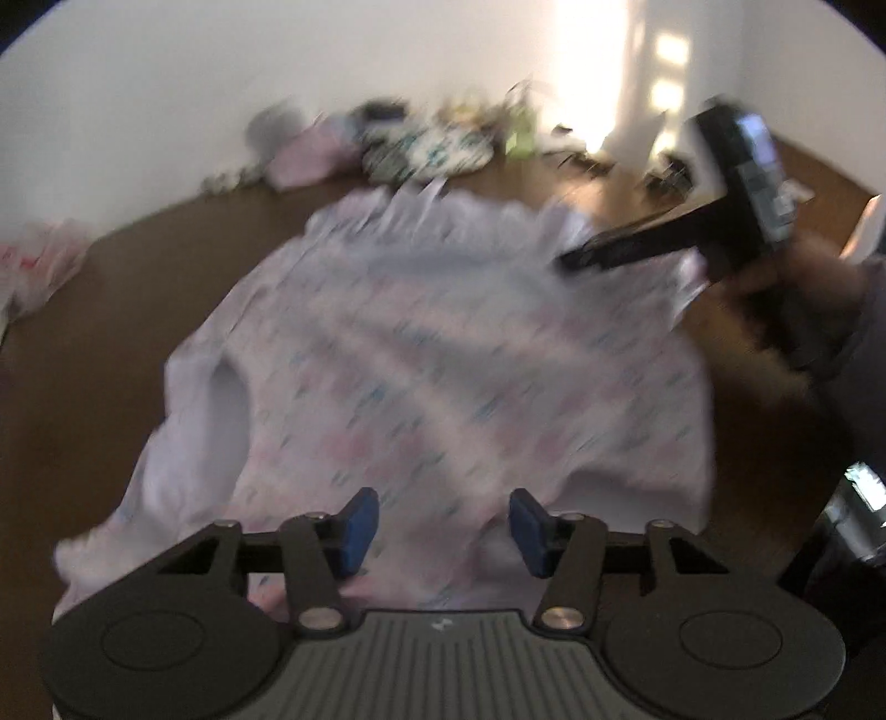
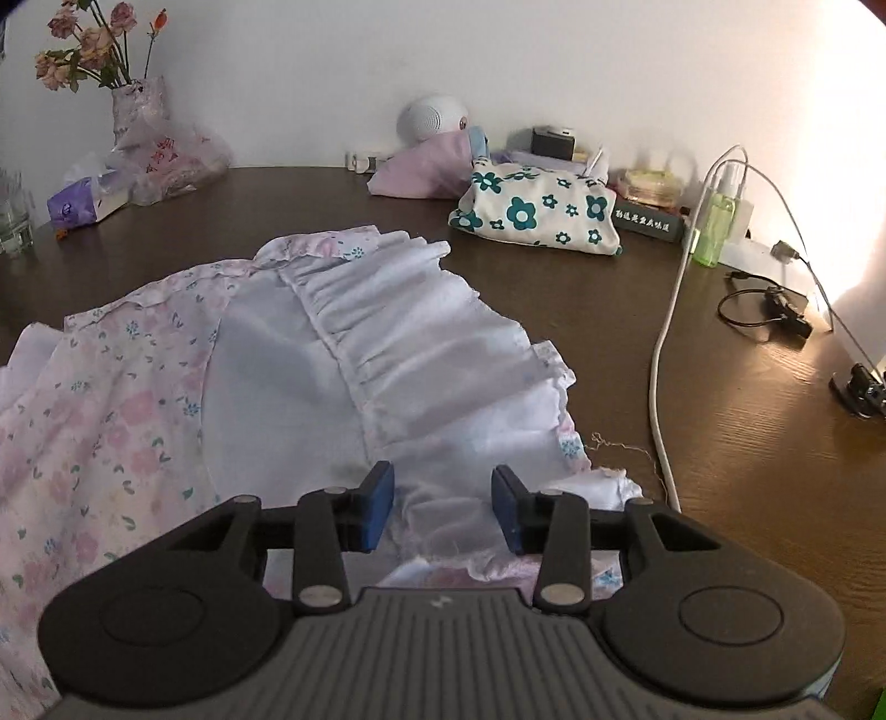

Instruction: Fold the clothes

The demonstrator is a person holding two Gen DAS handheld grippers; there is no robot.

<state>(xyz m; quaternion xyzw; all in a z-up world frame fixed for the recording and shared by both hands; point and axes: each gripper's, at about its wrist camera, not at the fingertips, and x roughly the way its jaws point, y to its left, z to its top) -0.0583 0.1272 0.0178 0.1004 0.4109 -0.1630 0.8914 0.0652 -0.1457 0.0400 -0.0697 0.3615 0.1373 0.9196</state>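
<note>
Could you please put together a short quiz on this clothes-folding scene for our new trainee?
1. True or false: the right hand-held gripper is clamped on the floral garment.
2. What stands in the vase at the table's far left corner?
3. What lies nearest the garment's white ruffle? A) glass B) white cable C) green bottle

Key
1. False: its blue pads stand apart over the fabric, not pressing it.
2. Flowers, pink and faded-looking.
3. B: the cable runs along the table just right of the ruffle.
</note>
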